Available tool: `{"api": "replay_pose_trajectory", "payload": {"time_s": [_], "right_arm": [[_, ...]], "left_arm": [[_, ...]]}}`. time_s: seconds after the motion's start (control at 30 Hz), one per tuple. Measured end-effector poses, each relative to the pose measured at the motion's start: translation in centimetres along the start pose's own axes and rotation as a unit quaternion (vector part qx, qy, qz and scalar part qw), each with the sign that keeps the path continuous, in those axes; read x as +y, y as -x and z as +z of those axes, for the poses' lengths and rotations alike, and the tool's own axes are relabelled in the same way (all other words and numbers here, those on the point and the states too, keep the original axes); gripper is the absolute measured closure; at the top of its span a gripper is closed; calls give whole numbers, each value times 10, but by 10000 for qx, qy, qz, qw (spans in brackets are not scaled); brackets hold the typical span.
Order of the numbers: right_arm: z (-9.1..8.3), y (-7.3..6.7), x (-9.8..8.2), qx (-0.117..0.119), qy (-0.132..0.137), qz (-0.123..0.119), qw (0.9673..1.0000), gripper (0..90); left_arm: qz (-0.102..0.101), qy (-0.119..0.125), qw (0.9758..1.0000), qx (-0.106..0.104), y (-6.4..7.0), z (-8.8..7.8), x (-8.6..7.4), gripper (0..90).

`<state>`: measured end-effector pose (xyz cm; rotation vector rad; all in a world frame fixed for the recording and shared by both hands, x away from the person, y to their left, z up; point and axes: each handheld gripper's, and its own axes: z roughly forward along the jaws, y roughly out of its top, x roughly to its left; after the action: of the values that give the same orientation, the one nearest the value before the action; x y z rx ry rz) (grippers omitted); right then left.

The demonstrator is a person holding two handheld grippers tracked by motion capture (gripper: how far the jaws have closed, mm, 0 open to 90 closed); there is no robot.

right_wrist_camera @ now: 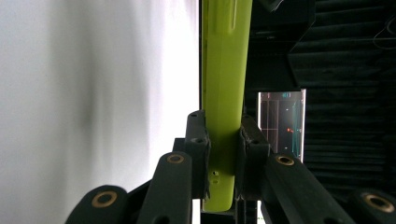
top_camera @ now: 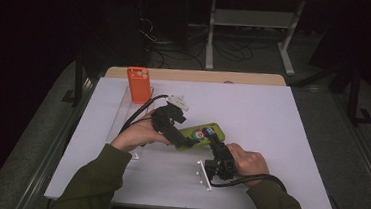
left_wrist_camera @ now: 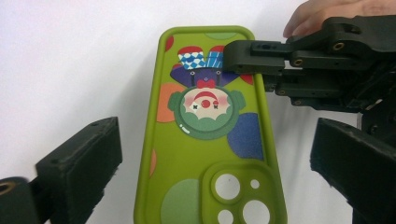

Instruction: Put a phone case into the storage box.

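Right gripper view — fingers (right_wrist_camera: pixel 223 154) pinch green phone case (right_wrist_camera: pixel 224 84) edge | left gripper (left_wrist_camera: pixel 215 163) open — clear

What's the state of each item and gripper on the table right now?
Green phone case: printed back up, clamped at one edge by the right gripper.
Orange phone case: upright at the table's far left, untouched.
Left gripper: jaws wide open either side of the green phone case, pads clear of it.
Right gripper: shut on the green phone case's edge.
White table: bare around the work.
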<state>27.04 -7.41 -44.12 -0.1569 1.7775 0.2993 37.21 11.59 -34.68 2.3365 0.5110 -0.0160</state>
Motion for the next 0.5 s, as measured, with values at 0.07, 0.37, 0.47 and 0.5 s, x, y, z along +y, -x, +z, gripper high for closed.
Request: {"api": "replay_pose_trajectory", "payload": {"time_s": [0.07,0.37,0.47,0.5], "right_arm": [[0,1,-1,23,-31,53,10000,764],[3,7,-12,422,-216,676,9966,763],[3,11,-16,456,-218,887,9948,764],[4,14,-17,434,-198,929,9945,763]], "left_arm": [[29,-32,10000,14,0,-3,-1,0],[29,222,9995,210,-8,-20,-10,0],[-20,281,9992,288,-11,-26,-15,0],[-28,283,9991,303,-12,-27,-16,0]]}}
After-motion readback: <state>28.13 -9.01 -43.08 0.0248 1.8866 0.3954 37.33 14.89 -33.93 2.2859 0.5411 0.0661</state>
